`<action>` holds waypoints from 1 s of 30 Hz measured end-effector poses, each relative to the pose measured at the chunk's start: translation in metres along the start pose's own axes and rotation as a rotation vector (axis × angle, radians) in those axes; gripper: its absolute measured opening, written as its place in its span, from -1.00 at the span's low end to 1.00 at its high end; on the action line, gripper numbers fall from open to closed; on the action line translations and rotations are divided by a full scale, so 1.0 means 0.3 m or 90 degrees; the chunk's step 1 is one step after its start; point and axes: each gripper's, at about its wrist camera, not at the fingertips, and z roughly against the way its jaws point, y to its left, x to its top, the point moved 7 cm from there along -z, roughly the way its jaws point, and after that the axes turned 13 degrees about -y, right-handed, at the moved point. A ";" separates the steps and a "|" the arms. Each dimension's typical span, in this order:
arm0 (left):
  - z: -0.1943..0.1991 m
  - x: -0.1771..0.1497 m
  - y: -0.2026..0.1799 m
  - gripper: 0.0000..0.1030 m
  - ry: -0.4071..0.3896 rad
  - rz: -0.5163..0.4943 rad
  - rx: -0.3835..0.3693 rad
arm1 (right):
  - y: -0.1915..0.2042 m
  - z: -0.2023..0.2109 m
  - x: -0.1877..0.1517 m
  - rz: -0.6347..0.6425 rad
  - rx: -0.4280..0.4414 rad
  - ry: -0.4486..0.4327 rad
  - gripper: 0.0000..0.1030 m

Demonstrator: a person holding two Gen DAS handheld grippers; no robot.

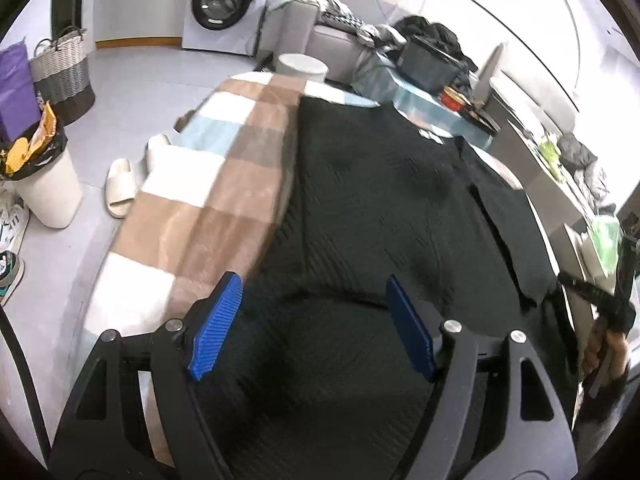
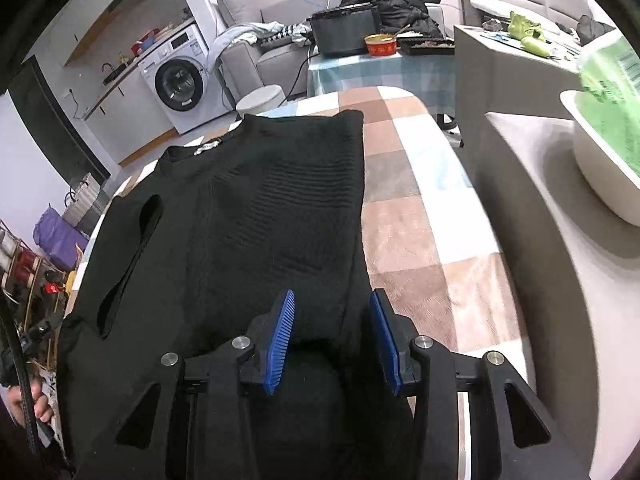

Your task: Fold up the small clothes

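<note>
Left wrist view: black knit sweater lies spread flat on a checked blanket, filling the frame from centre out to 3 o'clock.
Left gripper: fingers spread wide and released, blue pads hanging over the sweater's near hem with only cloth below them, nothing pinched.
Right wrist view: same sweater, collar at 11 o'clock, one sleeve folded along the body at 9 o'clock.
Right gripper: jaws parted partway over the sweater's near edge; whether the pads press the knit I cannot tell.
Blanket: bare checks run from 1 to 4 o'clock of the right gripper.
Background: washing machine at 11 o'clock, white basin at 2 o'clock.
</note>
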 end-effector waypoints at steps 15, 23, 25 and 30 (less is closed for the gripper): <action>-0.257 0.006 -0.018 -0.41 0.033 -0.032 0.024 | -0.016 -0.102 -0.007 0.012 -0.015 0.022 -0.22; -0.288 0.018 -0.017 -0.84 0.018 -0.024 0.017 | 0.006 -0.125 -0.002 0.050 -0.006 0.002 -0.81; -0.306 0.030 -0.017 -0.84 0.017 -0.017 0.019 | 0.005 -0.134 0.006 0.050 -0.014 -0.001 -0.81; -0.346 0.059 -0.021 -0.84 0.009 -0.006 0.035 | 0.005 -0.176 0.050 0.034 -0.041 -0.007 -0.82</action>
